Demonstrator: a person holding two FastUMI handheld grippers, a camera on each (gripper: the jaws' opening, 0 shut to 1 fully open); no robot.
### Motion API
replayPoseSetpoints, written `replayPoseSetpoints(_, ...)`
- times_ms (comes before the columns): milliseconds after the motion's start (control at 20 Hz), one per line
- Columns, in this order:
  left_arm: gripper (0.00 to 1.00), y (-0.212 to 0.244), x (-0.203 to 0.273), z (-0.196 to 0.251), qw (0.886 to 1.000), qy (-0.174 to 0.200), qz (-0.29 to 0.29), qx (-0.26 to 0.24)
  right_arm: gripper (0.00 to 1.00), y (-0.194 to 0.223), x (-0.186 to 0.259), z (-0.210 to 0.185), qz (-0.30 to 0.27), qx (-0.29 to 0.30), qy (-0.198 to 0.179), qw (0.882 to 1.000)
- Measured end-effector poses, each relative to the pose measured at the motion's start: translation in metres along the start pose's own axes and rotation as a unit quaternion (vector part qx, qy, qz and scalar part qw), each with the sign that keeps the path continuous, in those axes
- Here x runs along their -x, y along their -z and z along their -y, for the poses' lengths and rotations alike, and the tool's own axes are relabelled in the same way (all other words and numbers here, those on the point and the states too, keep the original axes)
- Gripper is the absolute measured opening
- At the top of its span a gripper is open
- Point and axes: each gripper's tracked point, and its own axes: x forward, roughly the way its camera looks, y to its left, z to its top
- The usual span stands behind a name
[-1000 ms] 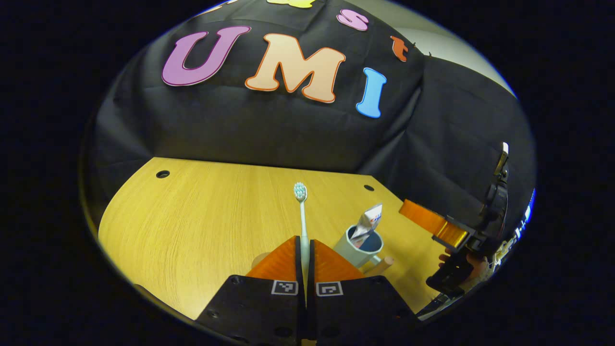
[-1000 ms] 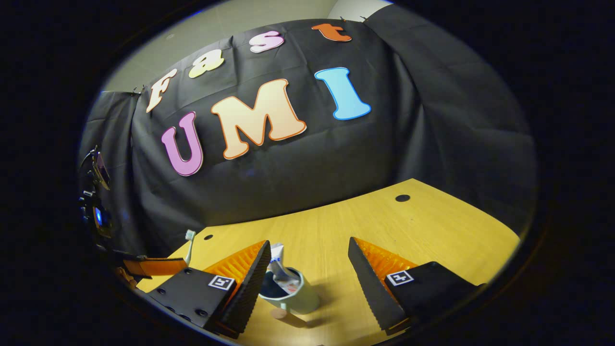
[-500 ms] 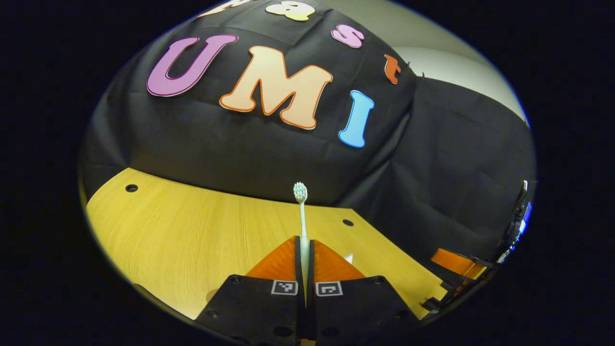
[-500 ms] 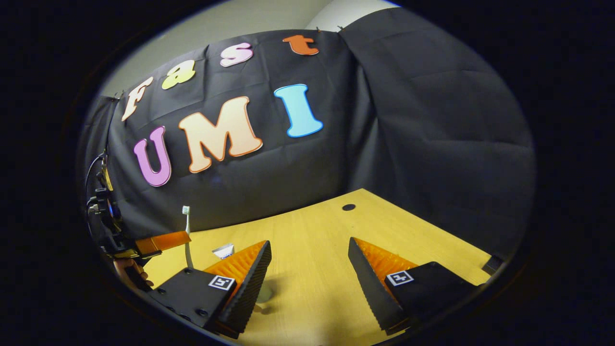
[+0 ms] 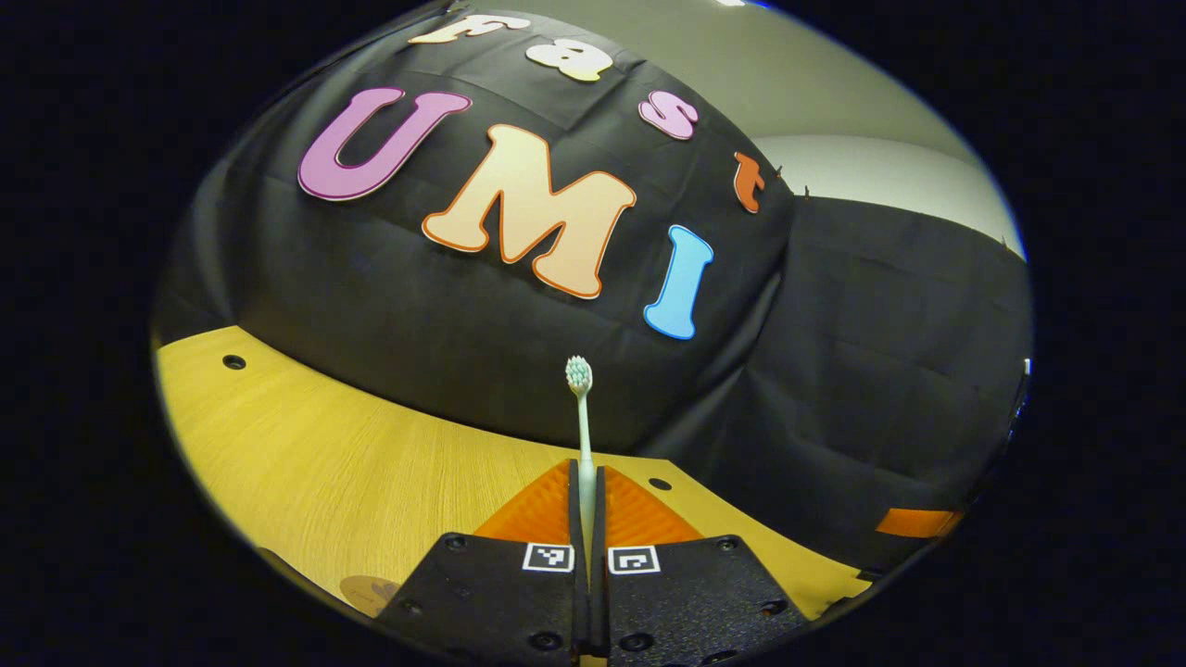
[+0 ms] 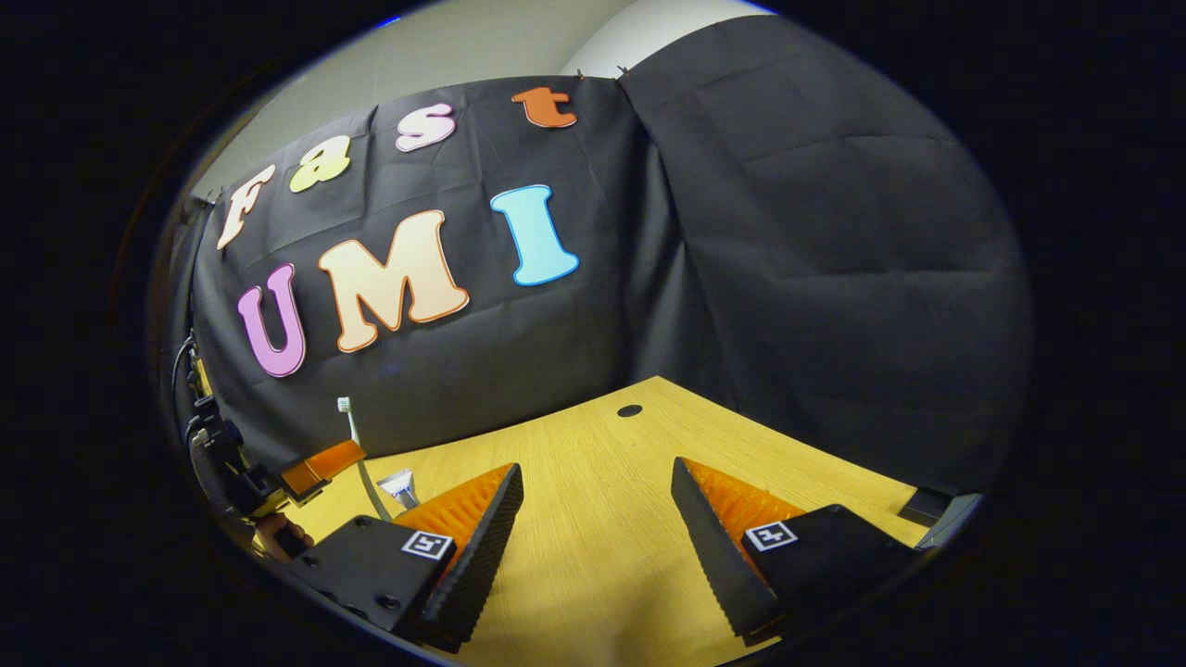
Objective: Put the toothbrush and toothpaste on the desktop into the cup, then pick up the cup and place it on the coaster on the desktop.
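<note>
Toothbrush (image 5: 581, 435) stands upright, pinched low on its handle between the pressed-together fingers of the left gripper (image 5: 586, 482), with the bristle head at the top, seen against the black cloth (image 5: 417, 296). In the left gripper view the wooden desk (image 5: 306, 454) stretches below and to the left, with small round holes near its far edge. A round coaster (image 5: 369, 590) lies on the desk at the lower left, partly hidden behind the gripper body. In the right gripper view the right gripper (image 6: 598, 505) is spread wide, holding nothing, above bare desk. At the left of that view the left gripper appears farther off, held by a hand (image 6: 278, 537), with the toothbrush rising from it. Just right of it, the crimped end of the toothpaste (image 6: 398, 484) pokes up behind the right gripper's left finger (image 6: 482, 537); what the tube rests in is hidden. A dark object (image 6: 927, 508) sits at the desk's right edge.
</note>
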Motion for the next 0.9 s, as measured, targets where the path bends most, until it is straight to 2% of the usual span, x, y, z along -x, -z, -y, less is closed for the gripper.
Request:
replayPoseSetpoints(50, 0.0, 0.007, 0.002, -0.004, 1.0, -0.006, 0.002, -0.002, 0.94, 0.004, 0.0, 0.002, -0.003, 0.0, -0.001, 1.0)
replayPoseSetpoints(100, 0.0, 0.01, 0.003, -0.004, 1.0, -0.007, 0.004, -0.006, 0.98, 0.007, 0.001, 0.004, -0.004, 0.001, -0.003, 1.0)
replayPoseSetpoints(300, 0.0, 0.024, 0.006, 0.006, 1.0, -0.006, 0.007, -0.008, 0.98, 0.02, 0.003, 0.012, -0.017, 0.01, -0.01, 1.0)
replayPoseSetpoints(450, 0.0, 0.026, 0.01, 0.013, 0.999, -0.004, 0.011, -0.034, 0.98, 0.022, 0.001, 0.015, -0.02, 0.008, -0.016, 1.0)
replayPoseSetpoints(650, 0.05, 0.026, 0.013, 0.014, 0.999, -0.005, 0.012, -0.043, 0.98, 0.023, -0.005, 0.014, -0.022, 0.004, -0.023, 0.999)
replayPoseSetpoints(750, 0.18, 0.025, 0.016, 0.016, 0.999, -0.005, 0.013, -0.039, 0.98, 0.024, -0.006, 0.013, -0.024, 0.005, -0.027, 0.999)
replayPoseSetpoints(800, 0.28, 0.025, 0.016, 0.014, 0.999, -0.009, 0.012, -0.04, 0.98, 0.025, -0.008, 0.012, -0.026, 0.004, -0.029, 0.999)
replayPoseSetpoints(850, 0.49, 0.027, 0.018, 0.013, 0.999, -0.013, 0.009, -0.044, 0.98, 0.025, -0.007, 0.012, -0.027, 0.003, -0.031, 0.999)
replayPoseSetpoints(900, 0.62, 0.026, 0.02, 0.012, 0.999, -0.017, 0.01, -0.047, 0.98, 0.024, -0.007, 0.012, -0.027, 0.002, -0.032, 0.999)
